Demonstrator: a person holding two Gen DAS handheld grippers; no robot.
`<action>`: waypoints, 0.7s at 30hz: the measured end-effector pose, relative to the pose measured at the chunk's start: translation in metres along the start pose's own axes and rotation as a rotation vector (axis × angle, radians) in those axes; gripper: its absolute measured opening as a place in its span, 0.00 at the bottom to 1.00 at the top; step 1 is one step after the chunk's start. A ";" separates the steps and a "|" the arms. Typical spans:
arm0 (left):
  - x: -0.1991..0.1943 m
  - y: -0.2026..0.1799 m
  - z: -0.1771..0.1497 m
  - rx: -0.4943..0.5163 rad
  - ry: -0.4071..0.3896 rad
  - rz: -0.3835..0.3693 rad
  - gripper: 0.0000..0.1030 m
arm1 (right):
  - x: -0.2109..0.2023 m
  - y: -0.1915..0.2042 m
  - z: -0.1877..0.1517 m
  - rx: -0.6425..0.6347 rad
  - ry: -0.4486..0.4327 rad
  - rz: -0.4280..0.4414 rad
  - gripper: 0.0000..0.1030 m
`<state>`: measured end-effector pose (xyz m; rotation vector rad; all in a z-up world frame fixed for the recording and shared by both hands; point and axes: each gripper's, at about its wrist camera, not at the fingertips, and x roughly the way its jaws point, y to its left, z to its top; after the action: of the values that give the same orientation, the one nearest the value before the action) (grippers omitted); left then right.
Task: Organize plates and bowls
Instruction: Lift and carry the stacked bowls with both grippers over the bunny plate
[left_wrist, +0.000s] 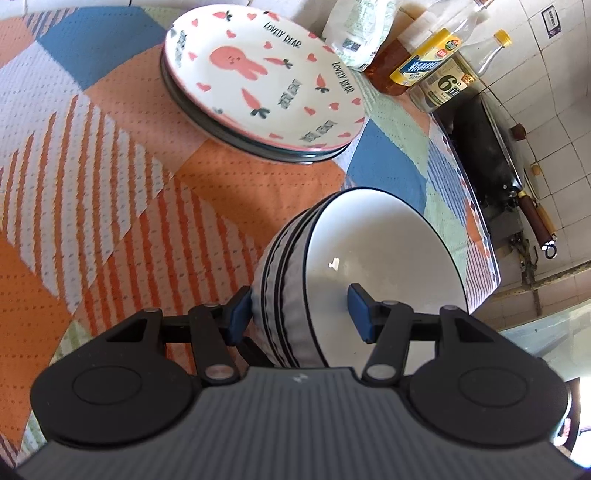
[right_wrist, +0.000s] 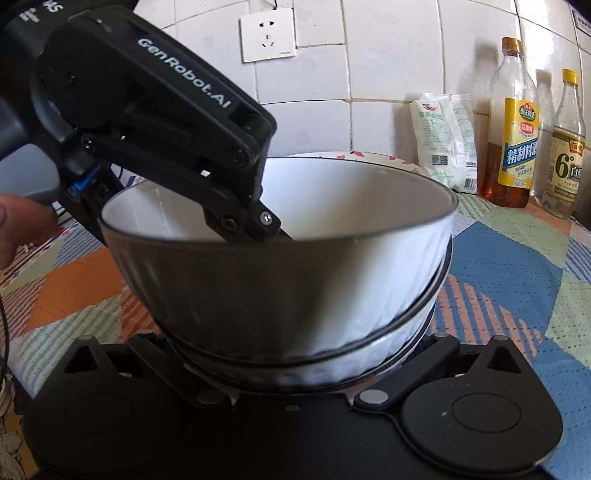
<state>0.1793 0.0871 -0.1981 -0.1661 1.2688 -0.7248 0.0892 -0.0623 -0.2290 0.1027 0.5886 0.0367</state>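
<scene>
A stack of white bowls with dark rims and ribbed grey sides (left_wrist: 369, 266) stands on the patchwork tablecloth. My left gripper (left_wrist: 299, 314) straddles the near wall of the stack, one blue pad outside and one pad (left_wrist: 360, 314) inside the top bowl, with gaps to the wall. A stack of plates topped by a pink rabbit plate (left_wrist: 258, 77) lies beyond. In the right wrist view the bowl stack (right_wrist: 295, 280) fills the middle and hides my right gripper's fingertips; the left gripper (right_wrist: 255, 221) reaches into the top bowl.
Oil and vinegar bottles (left_wrist: 428, 59) and a white bag (left_wrist: 362, 33) stand at the table's far edge by the tiled wall. A dark wok (left_wrist: 487, 147) sits beyond the table edge. A wall socket (right_wrist: 267, 35) is behind.
</scene>
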 end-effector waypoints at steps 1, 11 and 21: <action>-0.002 0.002 -0.001 0.000 0.002 -0.005 0.53 | -0.001 0.002 0.000 0.002 0.003 0.003 1.00; -0.041 -0.008 0.016 0.028 -0.031 0.000 0.53 | -0.007 0.009 0.028 -0.034 -0.039 0.023 1.00; -0.068 -0.025 0.056 0.078 -0.100 0.028 0.53 | 0.004 -0.003 0.079 -0.062 -0.088 0.025 1.00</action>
<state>0.2127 0.0915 -0.1127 -0.1198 1.1437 -0.7323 0.1365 -0.0720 -0.1660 0.0514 0.4982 0.0740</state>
